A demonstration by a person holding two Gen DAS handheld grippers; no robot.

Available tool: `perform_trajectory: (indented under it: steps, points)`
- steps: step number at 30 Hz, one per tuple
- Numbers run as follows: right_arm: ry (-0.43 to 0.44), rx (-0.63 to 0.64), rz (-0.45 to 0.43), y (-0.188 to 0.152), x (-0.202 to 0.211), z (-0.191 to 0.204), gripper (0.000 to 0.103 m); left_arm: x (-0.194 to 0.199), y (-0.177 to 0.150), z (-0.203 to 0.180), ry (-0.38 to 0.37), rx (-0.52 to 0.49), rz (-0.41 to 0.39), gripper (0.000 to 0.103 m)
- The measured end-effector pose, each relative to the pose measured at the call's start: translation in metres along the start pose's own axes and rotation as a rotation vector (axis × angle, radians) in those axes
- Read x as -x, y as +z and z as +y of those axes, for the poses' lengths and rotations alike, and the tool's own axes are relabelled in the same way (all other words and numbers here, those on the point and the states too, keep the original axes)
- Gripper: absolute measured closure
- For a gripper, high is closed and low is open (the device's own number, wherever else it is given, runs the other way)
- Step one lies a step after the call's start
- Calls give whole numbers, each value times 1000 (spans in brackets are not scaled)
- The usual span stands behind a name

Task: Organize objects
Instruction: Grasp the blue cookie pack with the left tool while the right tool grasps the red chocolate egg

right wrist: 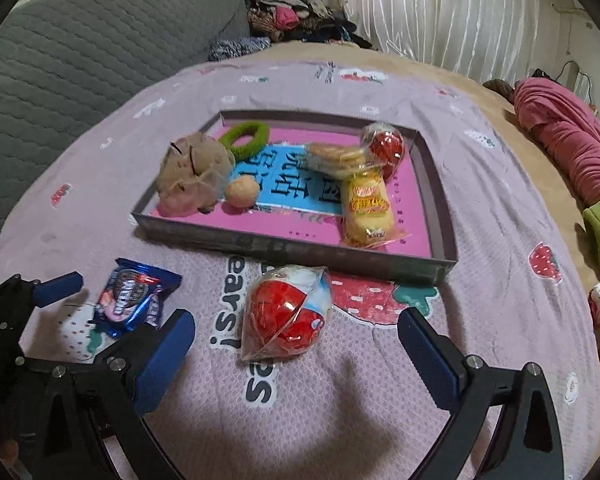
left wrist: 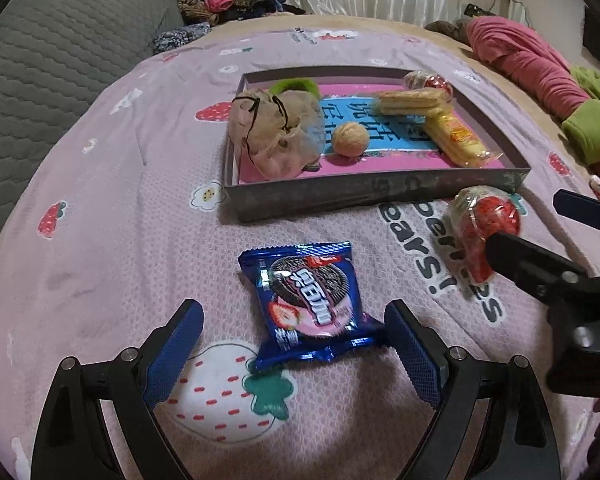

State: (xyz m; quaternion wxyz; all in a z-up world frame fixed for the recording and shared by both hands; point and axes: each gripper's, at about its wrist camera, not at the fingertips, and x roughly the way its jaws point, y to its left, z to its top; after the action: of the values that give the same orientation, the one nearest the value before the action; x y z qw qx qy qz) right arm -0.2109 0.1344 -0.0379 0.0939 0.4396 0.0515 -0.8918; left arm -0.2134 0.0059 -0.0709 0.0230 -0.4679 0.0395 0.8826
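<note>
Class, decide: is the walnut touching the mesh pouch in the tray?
Apart. The left wrist view shows blue tray floor between the walnut and the mesh pouch.

Layout: bed, tray, two loose packets.
Tray sits mid-bed. Inside: pouch left, ring behind it, walnut just right of the pouch, wafer packs right. Before the tray: cookie packet left, wrapped candy right.

Dim indoor light, soft shadows, fisheye-bent edges, slight blur
</note>
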Motion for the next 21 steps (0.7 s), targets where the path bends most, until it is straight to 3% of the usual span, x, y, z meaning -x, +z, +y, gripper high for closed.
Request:
perform_trajectory:
  steps: [11,14,16,18,20,21]
  points:
    - [-23,-26,40,3,-36,-2,4,-28,7,4,-10,33,30,11]
    - [-10,-34,50,2,-43,-3,22,-31,8,3,-19,32,29,11]
    - [-5,-37,62,1,-47,-3,39,-32,8,3,-33,32,28,12]
    - [1,-35,73,-1,-52,-3,44,-33,9,2,-43,30,23,19]
    - [11,-34,76,-2,-54,-3,47,-32,10,1,-52,33,13,41]
    - [12,-33,74,-3,-54,-3,47,-32,10,0,-58,37,12,42]
